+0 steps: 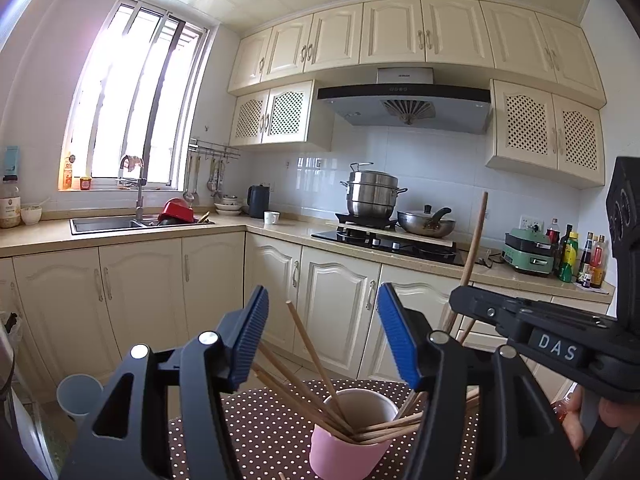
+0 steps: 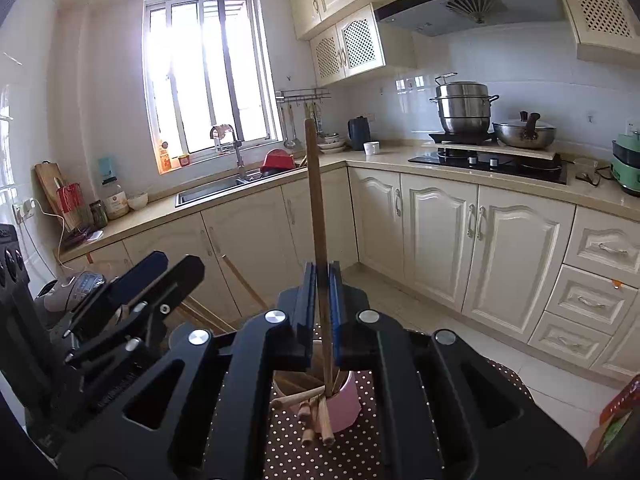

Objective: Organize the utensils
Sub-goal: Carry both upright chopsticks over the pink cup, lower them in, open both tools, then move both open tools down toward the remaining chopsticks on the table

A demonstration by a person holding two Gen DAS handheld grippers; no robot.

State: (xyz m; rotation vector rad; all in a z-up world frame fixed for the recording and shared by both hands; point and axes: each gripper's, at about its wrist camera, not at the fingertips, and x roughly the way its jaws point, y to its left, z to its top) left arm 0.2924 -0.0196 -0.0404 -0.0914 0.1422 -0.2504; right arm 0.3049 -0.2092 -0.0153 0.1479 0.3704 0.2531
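Pink cup (image 1: 352, 432) was sitting on my brown polka-dot tablecloth (image 1: 256, 432), stuffed with a messy fan of wooden chopsticks (image 1: 308, 400) leaning out every which way over the rim. That was the scene from the left wrist camera, anyway.

My left gripper (image 1: 322, 336) was hanging above the cup with its blue pads standing well apart, nothing pinched between them. One chopstick poked up into the gap but neither pad touched it, as far as I could see.

My right gripper (image 2: 322, 300) was the busy one. It was clamped tight on a single chopstick (image 2: 316, 208), held nearly upright, top end sticking way up and the lower end reaching down into the cup (image 2: 344, 404). From the right camera a few chopstick ends (image 2: 316, 420) hung over the near side of the rim too. In the left view you could see that same gripper (image 1: 460, 308) off to the right side, with its stick (image 1: 474, 240) slanting up past the counter.

Background was just the kitchen: cream cabinets (image 1: 336, 312), the sink (image 1: 108, 224) under the window with a red bowl (image 1: 176, 210) in it, a steel steamer pot (image 1: 372, 194) and a wok (image 1: 426, 222) on the stove. A grey cup (image 1: 78, 396) sat lower left in the left view, well away from the pink one.
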